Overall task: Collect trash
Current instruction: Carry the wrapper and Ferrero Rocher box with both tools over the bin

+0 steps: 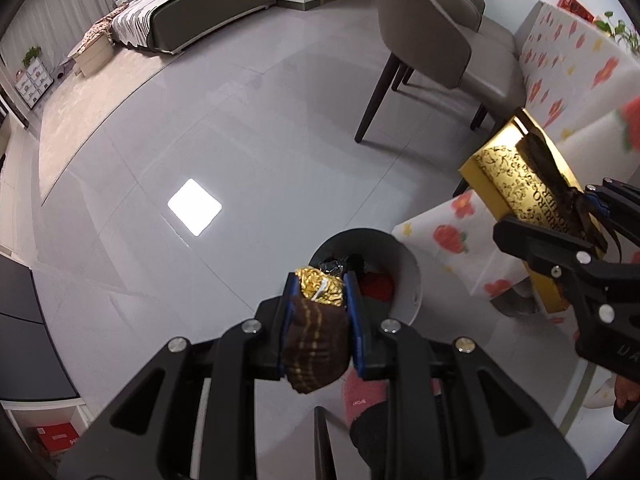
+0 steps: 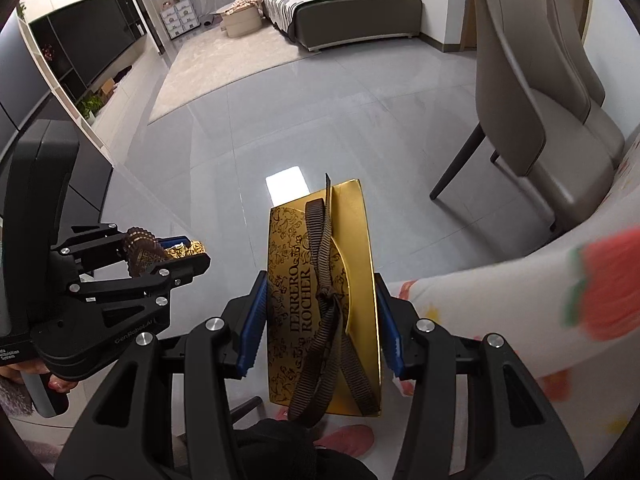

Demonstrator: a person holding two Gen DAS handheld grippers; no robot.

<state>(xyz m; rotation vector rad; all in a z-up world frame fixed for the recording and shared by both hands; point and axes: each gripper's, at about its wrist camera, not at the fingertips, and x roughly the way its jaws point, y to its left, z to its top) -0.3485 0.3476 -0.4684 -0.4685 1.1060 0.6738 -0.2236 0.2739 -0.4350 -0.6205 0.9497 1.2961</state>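
Left gripper: its two blue pads squeeze a candy wrapper. The jaws are close together, with the wrapper tight between them. It points down at the floor.
Candy wrapper: a brown paper cup with thin gold lines, and crinkly gold foil at its front end. It sits between the left pads, above the bin.
Bin: a round white bin on the floor, just past the tips of the left gripper. Inside are something red and some dark, shiny bits.
Right gripper: its blue pads press on both long sides of a gold box. The jaws are about half way apart, because the box is wide.
Gold box: a flat gold box with black swirls and the words FERRERO ROCHER. It is up in the air, beside the table edge.
Ribbon: a brown ribbon, tied in a knot on top of the box. Its loose ends hang down.
Tablecloth: white with red flowers. It covers the table on the right.
Chairs: grey, with dark legs. They stand next to the table.
Floor: grey, shiny tiles, with a bright square of light on them.
Pink slipper: on the person's foot, low down under the left gripper.
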